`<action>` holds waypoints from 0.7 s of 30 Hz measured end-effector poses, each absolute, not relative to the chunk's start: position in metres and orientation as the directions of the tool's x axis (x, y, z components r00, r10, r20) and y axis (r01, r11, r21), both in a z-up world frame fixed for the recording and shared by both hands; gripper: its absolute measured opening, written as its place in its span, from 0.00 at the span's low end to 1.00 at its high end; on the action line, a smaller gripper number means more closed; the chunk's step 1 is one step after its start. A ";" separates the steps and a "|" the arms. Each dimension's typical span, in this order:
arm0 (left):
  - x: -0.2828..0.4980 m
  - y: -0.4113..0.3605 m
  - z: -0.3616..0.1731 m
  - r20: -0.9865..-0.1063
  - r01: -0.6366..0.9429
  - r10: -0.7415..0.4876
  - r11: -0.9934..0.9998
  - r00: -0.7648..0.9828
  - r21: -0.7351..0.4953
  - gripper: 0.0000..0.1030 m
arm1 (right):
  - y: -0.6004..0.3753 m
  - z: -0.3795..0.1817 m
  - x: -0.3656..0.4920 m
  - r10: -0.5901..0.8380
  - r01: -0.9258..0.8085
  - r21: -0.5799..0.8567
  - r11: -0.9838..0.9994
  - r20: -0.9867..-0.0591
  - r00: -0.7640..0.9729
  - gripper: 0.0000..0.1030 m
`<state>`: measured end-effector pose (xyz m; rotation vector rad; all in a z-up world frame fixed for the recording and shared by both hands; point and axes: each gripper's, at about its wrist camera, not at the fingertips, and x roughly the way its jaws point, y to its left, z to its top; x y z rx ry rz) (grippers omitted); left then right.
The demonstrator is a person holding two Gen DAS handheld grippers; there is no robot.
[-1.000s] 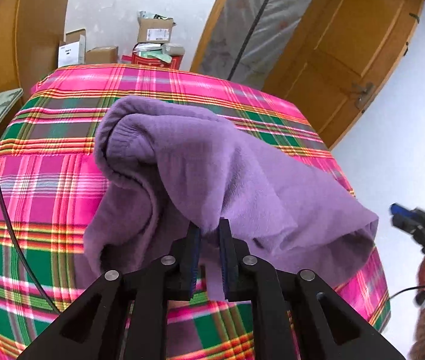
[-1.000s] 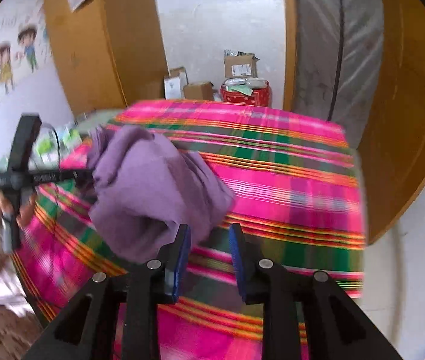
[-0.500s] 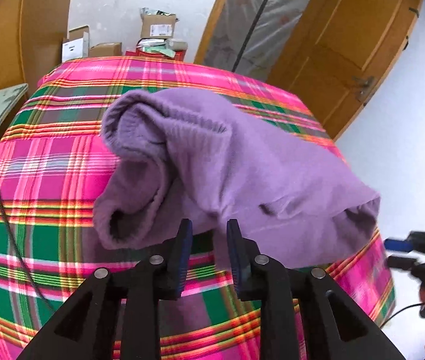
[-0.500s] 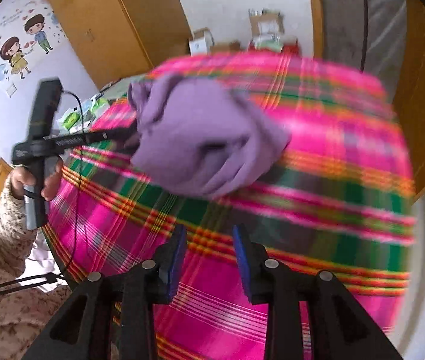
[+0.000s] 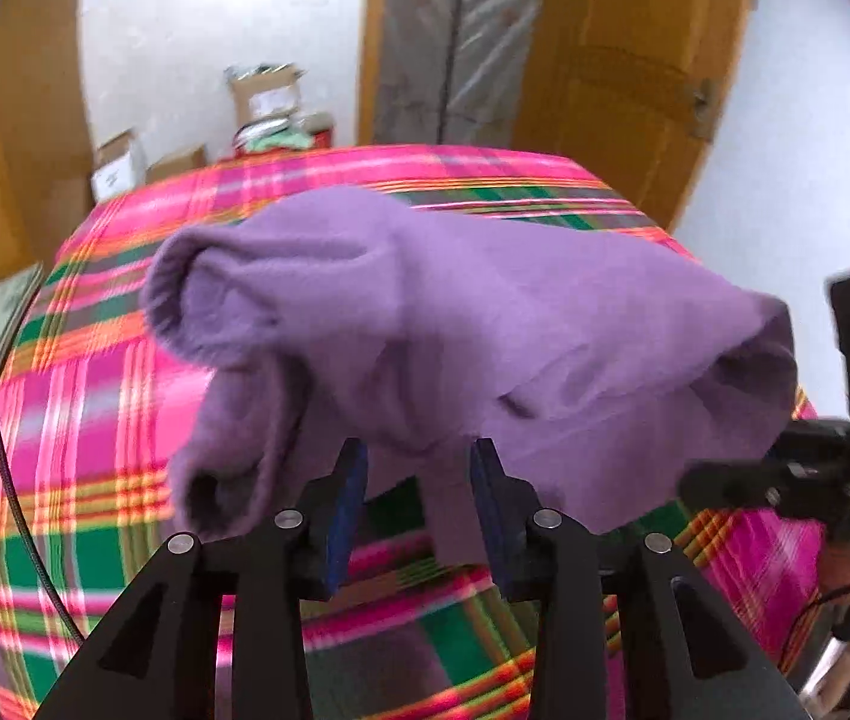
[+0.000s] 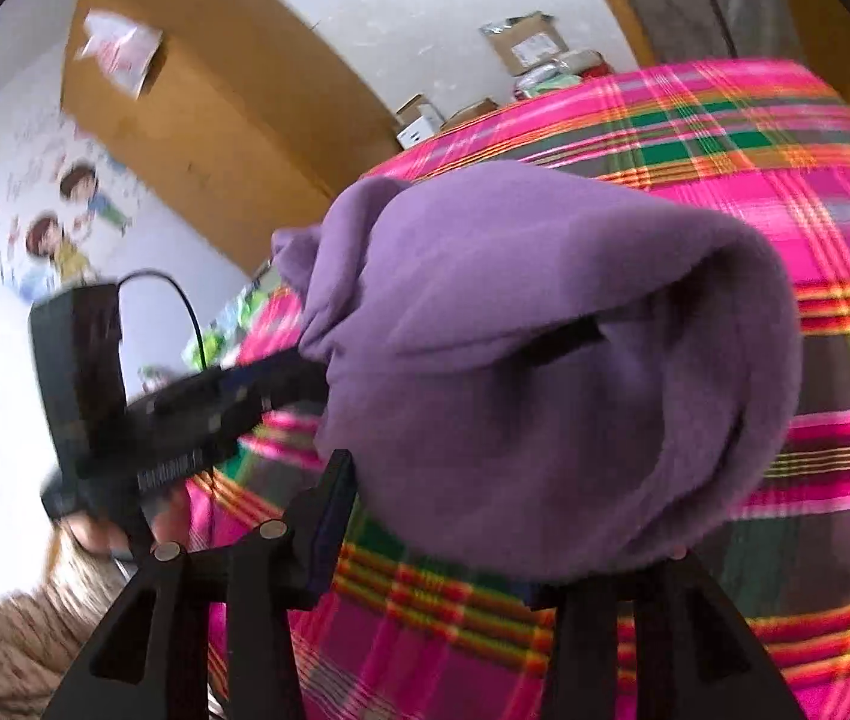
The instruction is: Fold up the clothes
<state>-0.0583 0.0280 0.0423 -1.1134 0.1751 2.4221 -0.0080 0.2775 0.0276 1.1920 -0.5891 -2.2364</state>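
Now that both grippers have let go, the purple garment [image 5: 484,324] sits as a loose heap on the plaid bedspread [image 5: 83,396], not flat and not folded.

Left gripper [image 5: 419,498]: a second ago its pads were pinched on a fold at the garment's near edge; jaws are now parted and opening. Cloth hangs just past the tips and dips between them, but neither pad presses on it. Not holding.

Right gripper [image 6: 442,516]: a second ago it was off to the side of the garment with bedspread showing between its tips. It has since dropped in close, and the garment's bulging end fills the gap. Jaws are parted and opening. The left finger [image 6: 335,504] is visible just beside the cloth; the other finger is hidden under the overhang, so contact there can't be confirmed. No clamp seen.

Garment relative to the bedspread: near the edge closest to the person, rumpled, with a cuff-like opening [image 5: 209,300] on the far left of the heap and a gaping tube end [image 6: 556,336] facing the right gripper.

Read: this looks like a drop and regrasp, not a finished fold. Next step is probably finding a hem or shoulder to spread it flat. Risk: thick fleece is bunched, so a blind pinch could grab several layers.
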 end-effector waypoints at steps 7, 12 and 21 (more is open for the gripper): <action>-0.060 0.053 0.038 -0.741 -0.552 0.354 -0.834 -0.570 0.026 0.38 | 0.286 0.013 -0.021 -0.672 0.184 0.680 -0.709 -0.575 -0.467 0.38; -0.064 0.057 0.032 -0.754 -0.559 0.361 -0.829 -0.548 0.010 0.40 | 0.289 0.017 -0.023 -0.651 0.188 0.666 -0.722 -0.564 -0.508 0.12; -0.074 0.059 0.035 -0.751 -0.554 0.382 -0.832 -0.538 -0.025 0.09 | 0.283 0.050 -0.010 -0.578 0.295 0.514 -0.805 -0.570 -0.585 0.07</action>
